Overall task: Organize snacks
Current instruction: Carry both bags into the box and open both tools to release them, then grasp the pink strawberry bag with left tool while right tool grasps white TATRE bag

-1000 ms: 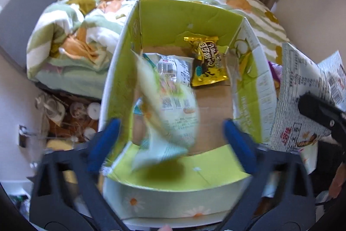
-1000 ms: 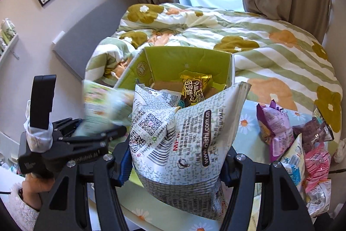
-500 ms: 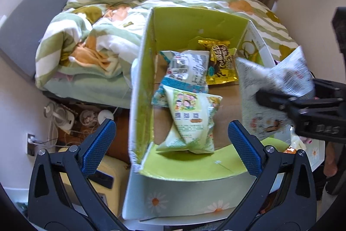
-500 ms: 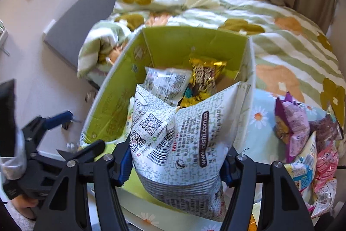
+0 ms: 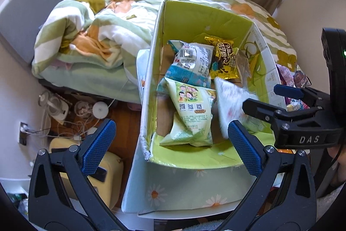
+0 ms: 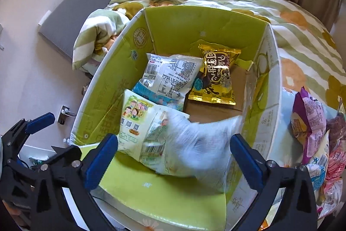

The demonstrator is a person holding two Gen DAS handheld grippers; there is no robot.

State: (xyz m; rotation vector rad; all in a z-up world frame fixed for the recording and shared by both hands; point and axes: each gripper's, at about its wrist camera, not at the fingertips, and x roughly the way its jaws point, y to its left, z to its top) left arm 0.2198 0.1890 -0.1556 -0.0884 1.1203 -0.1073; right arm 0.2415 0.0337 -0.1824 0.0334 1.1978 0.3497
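Observation:
A green-lined cardboard box (image 6: 177, 27) (image 5: 194, 18) holds a gold snack bag (image 6: 215, 76) (image 5: 225, 57), a white and blue bag (image 6: 170, 77) (image 5: 191, 62) and a pale green bag (image 6: 138, 120) (image 5: 190, 109). A white printed bag (image 6: 201, 144) (image 5: 229, 101), blurred, is dropping into the box's near right corner. My right gripper (image 6: 173, 148) (image 5: 272, 96) is above it with its jaws opening, the pads clear of the bag. At the box's near left corner my left gripper (image 5: 170, 144) is open with nothing between its fingers.
Several more snack bags (image 6: 311, 122) lie in a pile right of the box. A bed with a flowered quilt (image 5: 112, 21) lies behind. Cables, small appliances (image 5: 56, 109) and a yellow object (image 5: 108, 170) crowd the floor left of the box.
The pale green bag fell from my left gripper into the box. My right gripper carried the white printed bag over the box, sank, then opened and let it drop.

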